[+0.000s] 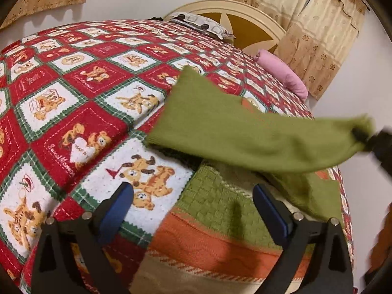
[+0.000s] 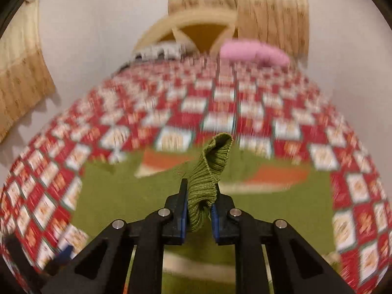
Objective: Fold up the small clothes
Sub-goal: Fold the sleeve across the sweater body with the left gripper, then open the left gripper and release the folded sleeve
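Left wrist view. My left gripper (image 1: 193, 193): jaws spread wide, nothing between the blue pads (image 1: 269, 208), hanging over the sweater's body. Sweater (image 1: 215, 208): green knit with an orange band and a pale plaid hem, lying flat on the bed near the quilt's closest edge. Its green sleeve (image 1: 245, 132): lifted off the quilt and stretched toward the right of the frame, cuff end pinched in my right gripper (image 1: 365, 138), which shows only as a dark blurred shape at the frame's right border. Quilt (image 1: 73, 98): red, white and green squares with bear prints, wide bare stretch to the left and beyond the sweater. Far edge: patterned pillow (image 1: 203, 25) and pink pillow (image 1: 286, 76) against the round headboard (image 1: 245, 14). Curtain (image 1: 318, 36) hangs past the headboard on the right; plain wall beside the bed's right edge.

Right wrist view, background blurred. My right gripper (image 2: 199, 197): pads drawn close together and clamped on the ribbed cuff (image 2: 210, 171), whose free end stands up above the tips. Below it, the sweater's green body (image 2: 122, 196) spread on the quilt (image 2: 220, 98); orange panels visible beyond. A blue pad of my left gripper (image 2: 65, 251) at the lower left edge. Quilt bare all the way up to the pink pillow (image 2: 254, 50)
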{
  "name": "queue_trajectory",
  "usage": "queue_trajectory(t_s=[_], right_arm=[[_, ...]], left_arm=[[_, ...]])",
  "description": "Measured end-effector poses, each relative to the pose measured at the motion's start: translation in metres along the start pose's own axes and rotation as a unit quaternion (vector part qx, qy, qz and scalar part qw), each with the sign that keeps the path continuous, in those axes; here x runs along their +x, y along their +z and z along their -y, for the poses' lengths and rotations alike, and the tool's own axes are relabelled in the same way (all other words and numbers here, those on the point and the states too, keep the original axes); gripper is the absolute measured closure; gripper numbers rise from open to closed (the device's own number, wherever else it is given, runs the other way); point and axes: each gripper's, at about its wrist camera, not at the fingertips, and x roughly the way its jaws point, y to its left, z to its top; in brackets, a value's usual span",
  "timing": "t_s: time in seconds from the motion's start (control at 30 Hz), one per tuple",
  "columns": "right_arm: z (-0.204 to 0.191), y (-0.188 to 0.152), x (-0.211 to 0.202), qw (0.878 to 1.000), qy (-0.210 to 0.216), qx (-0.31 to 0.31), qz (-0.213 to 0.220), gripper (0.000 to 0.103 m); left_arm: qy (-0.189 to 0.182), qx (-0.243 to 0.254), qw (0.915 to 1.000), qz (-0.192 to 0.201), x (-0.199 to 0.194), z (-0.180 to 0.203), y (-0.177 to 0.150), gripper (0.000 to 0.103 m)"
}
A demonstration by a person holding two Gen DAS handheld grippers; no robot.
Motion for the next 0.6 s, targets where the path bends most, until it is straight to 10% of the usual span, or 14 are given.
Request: queue_trajectory(t_s=[0.27, 0.53, 0.6], right_arm=[[0.055, 0.022, -0.038, 0.996, -0.071, -0.002, 0.058, 0.088], [0.118, -0.052, 0.028, 0.989, -0.137, -0.007, -0.051, 0.085], [0.129, -0.073, 0.042, 0.984, -0.155, -0.016, -0.089, 0.068]], left_arm=[[0.003, 0.003, 1.0, -0.001, 0.001, 0.002, 0.0, 0.003], [0.005, 0.005, 1.0, -0.001, 0.001, 0.002, -0.001, 0.002], [0.004, 0.004, 1.0, -0.001, 0.001, 0.002, -0.001, 0.002]])
